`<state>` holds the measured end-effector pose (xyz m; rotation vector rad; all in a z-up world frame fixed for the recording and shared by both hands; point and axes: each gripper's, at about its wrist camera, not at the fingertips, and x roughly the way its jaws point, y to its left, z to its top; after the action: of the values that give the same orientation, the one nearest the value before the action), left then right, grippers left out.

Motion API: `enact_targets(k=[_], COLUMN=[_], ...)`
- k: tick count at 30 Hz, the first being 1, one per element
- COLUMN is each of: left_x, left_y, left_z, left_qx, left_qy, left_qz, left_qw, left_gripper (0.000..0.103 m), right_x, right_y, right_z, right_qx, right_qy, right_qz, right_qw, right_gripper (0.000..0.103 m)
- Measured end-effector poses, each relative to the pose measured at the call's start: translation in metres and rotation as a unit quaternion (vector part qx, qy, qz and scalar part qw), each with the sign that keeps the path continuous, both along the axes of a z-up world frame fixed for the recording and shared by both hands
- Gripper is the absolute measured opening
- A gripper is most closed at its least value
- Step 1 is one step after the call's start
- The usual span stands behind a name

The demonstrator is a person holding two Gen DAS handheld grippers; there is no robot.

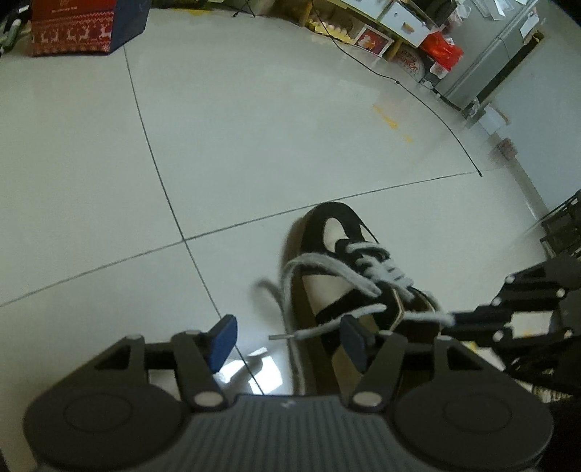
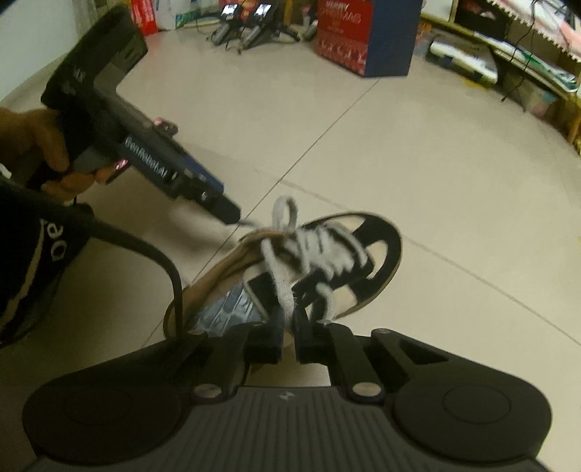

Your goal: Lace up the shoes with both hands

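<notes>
A black and cream sneaker (image 1: 326, 287) (image 2: 385, 247) lies on the tiled floor with grey-white laces (image 1: 326, 263) (image 2: 312, 250) threaded through its eyelets. My left gripper (image 1: 288, 339) is open. A loose lace end with its aglet (image 1: 279, 337) hangs between the blue pads (image 1: 223, 341) without touching them. My right gripper (image 2: 288, 321) is shut on a lace strand (image 2: 285, 290) that runs up to a loop over the tongue. In the left wrist view the right gripper (image 1: 454, 321) pinches that strand beside the shoe's opening. The left gripper (image 2: 230, 216), held in a hand (image 2: 47, 145), points at the shoe's collar.
A red and blue Christmas box (image 1: 72, 29) (image 2: 363, 36) stands far back on the floor. A thin black cable (image 1: 435, 116) crosses the tiles towards a metal cabinet (image 1: 490, 61). Cluttered low shelves (image 2: 526, 65) line the right. A dark crate (image 1: 563, 225) sits at the right edge.
</notes>
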<state>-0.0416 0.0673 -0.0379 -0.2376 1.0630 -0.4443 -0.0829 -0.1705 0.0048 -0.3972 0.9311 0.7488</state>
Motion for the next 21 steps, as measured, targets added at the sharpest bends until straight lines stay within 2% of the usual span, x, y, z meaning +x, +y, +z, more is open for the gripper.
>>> enact_targets(k=[5, 9, 13, 16, 21], left_x=[0.003, 0.006, 0.006, 0.003, -0.002], left_y=[0.006, 0.014, 0.009, -0.008, -0.035], left_z=[-0.002, 0.0, 0.001, 0.005, 0.009], left_qx=[0.02, 0.058, 0.041, 0.041, 0.056], left_qy=[0.003, -0.002, -0.011, -0.032, -0.062], left_qz=[0.0, 0.002, -0.022, -0.069, -0.138], left_qw=[0.9998, 0.9983, 0.9989, 0.9963, 0.9868], left_gripper=[0.065, 0.065, 0.065, 0.065, 0.063], right_x=[0.008, 0.018, 0.022, 0.024, 0.023], right_y=[-0.001, 0.003, 0.008, 0.009, 0.009], right_z=[0.009, 0.009, 0.005, 0.004, 0.002], right_qx=[0.004, 0.002, -0.005, -0.003, -0.006], right_qy=[-0.038, -0.056, -0.064, -0.062, -0.053], right_qz=[-0.018, -0.031, -0.031, -0.033, -0.037], right_qw=[0.999, 0.998, 0.997, 0.998, 0.998], right_gripper=[0.006, 0.006, 0.006, 0.006, 0.006])
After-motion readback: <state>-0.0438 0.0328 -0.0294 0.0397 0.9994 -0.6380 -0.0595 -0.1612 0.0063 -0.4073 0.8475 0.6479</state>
